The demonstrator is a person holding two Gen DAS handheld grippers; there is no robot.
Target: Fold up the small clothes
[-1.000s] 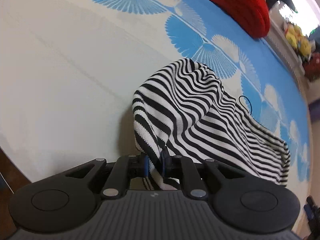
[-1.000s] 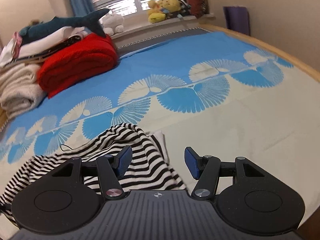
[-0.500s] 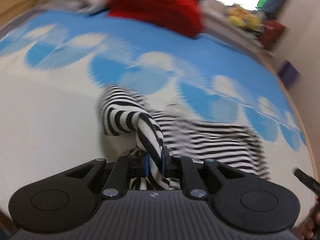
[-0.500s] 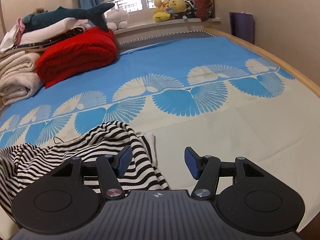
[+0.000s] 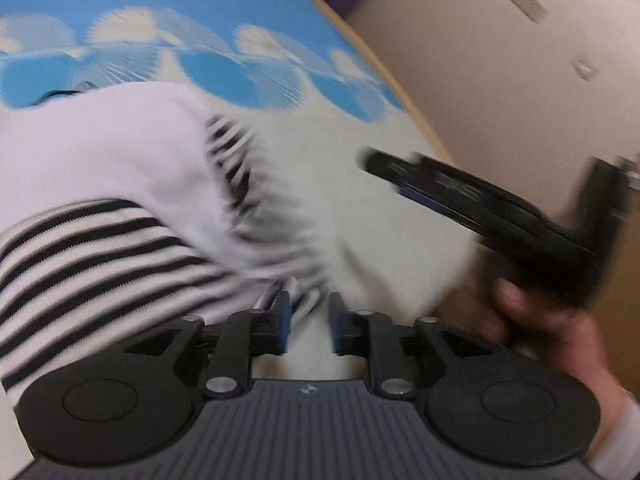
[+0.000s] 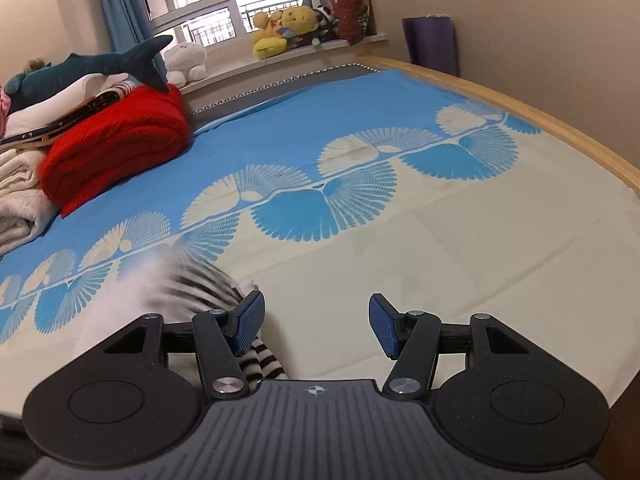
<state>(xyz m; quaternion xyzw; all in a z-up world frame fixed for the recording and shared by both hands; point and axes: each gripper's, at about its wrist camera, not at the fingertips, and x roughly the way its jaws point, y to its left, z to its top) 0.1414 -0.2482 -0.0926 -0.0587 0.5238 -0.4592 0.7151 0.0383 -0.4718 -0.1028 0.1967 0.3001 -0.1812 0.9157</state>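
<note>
A black-and-white striped garment [image 5: 80, 256] lies blurred on the blue-and-cream bedsheet [image 5: 360, 208], with its white inner side [image 5: 120, 148] turned up. My left gripper [image 5: 309, 322] hovers at the garment's near edge. Its jaws are opening, and a bit of striped cloth sits loose between them beside the left pad. In the right wrist view the right gripper [image 6: 316, 320] stands open with nothing between its fingers. The garment [image 6: 200, 280] is just left of its left finger. A hand [image 5: 552, 320] holds the right gripper's black body [image 5: 500, 216], which is seen from the left wrist.
A red folded blanket [image 6: 116, 148], pale folded blankets [image 6: 20, 200] and a shark plush [image 6: 92, 68] are stacked at the far left. Plush toys [image 6: 288, 28] line the window sill. The wooden bed edge [image 6: 560, 128] curves along the right, with a purple bag [image 6: 432, 44] beyond it.
The left gripper swung right with the garment's edge, folding it over so the white inside shows, and its jaws have parted. The right gripper drifted slightly and stayed open.
</note>
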